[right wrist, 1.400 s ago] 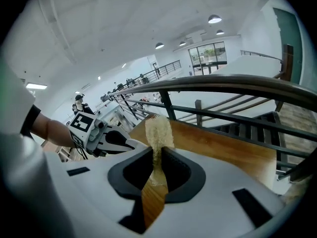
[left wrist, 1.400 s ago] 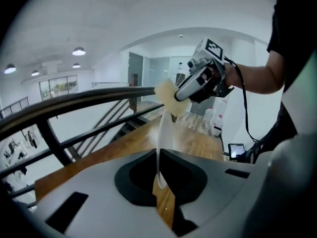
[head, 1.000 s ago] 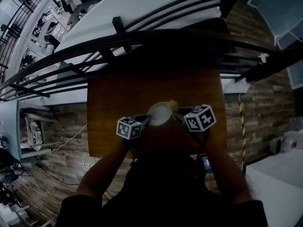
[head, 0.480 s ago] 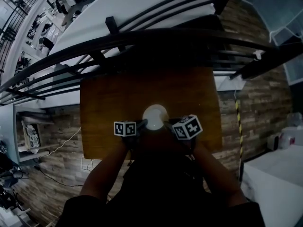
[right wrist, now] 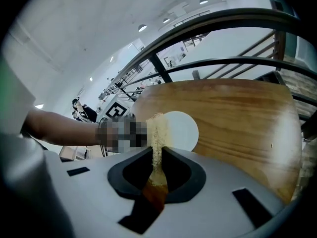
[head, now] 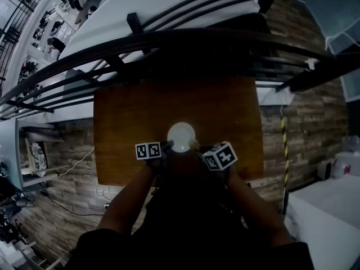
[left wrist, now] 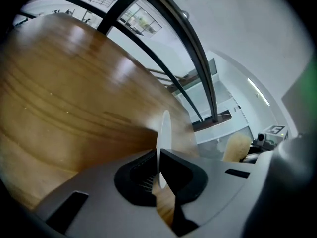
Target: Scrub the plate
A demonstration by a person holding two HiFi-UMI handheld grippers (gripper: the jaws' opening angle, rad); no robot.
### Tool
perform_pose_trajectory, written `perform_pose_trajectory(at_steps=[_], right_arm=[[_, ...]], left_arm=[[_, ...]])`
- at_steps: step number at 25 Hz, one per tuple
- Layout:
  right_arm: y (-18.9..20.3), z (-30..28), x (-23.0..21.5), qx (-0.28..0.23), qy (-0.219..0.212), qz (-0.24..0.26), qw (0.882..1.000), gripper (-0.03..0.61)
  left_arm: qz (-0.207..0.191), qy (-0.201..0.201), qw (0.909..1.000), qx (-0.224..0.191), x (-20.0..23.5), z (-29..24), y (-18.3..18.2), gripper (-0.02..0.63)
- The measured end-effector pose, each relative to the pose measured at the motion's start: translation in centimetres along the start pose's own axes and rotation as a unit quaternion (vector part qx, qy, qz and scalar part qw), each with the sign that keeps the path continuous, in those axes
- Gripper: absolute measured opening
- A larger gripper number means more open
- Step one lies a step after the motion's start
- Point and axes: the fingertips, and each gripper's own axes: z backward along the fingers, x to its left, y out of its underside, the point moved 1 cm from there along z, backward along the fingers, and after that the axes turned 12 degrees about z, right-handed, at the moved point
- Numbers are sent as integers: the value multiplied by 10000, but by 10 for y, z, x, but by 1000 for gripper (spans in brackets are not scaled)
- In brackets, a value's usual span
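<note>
A small white plate (head: 181, 135) is over the near middle of the wooden table (head: 135, 122). My left gripper (head: 164, 147) is shut on its left rim. In the left gripper view the plate (left wrist: 164, 133) stands edge-on between the jaws of the left gripper (left wrist: 158, 170). My right gripper (head: 198, 149) is shut on a yellowish sponge (head: 194, 144) at the plate's near right edge. In the right gripper view the sponge (right wrist: 157, 133) sticks up from the right gripper (right wrist: 157, 162) and touches the left side of the plate (right wrist: 182, 130). The sponge (left wrist: 236, 147) also shows in the left gripper view.
Black railing bars (head: 169, 41) run beyond the table's far edge. Brick-patterned floor (head: 67, 151) lies on both sides of the table. A white surface (head: 326, 218) sits at the lower right. The person's arm (right wrist: 59, 130) holds the left gripper.
The right gripper with the sponge has slid from the plate's far right rim toward its near right edge. The left gripper keeps hold of the plate.
</note>
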Motion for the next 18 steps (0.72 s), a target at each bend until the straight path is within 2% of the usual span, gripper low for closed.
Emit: perform_pose_trajectory(at_steps=[4, 7, 13, 18], right_arm=[[9, -3, -2, 80, 17, -63, 9999, 55], [14, -4, -3, 109, 17, -81, 9999, 55], [21, -6, -2, 163, 15, -130, 9998, 55], [29, -6, -3, 201, -25, -187, 9996, 55]], left_arm=[[340, -40, 9994, -60, 18, 2, -3, 20], [394, -89, 9992, -76, 23, -1, -5, 22], [81, -531, 9985, -91, 34, -3, -13, 50], [-188, -959, 9952, 27, 37, -10, -12, 151]])
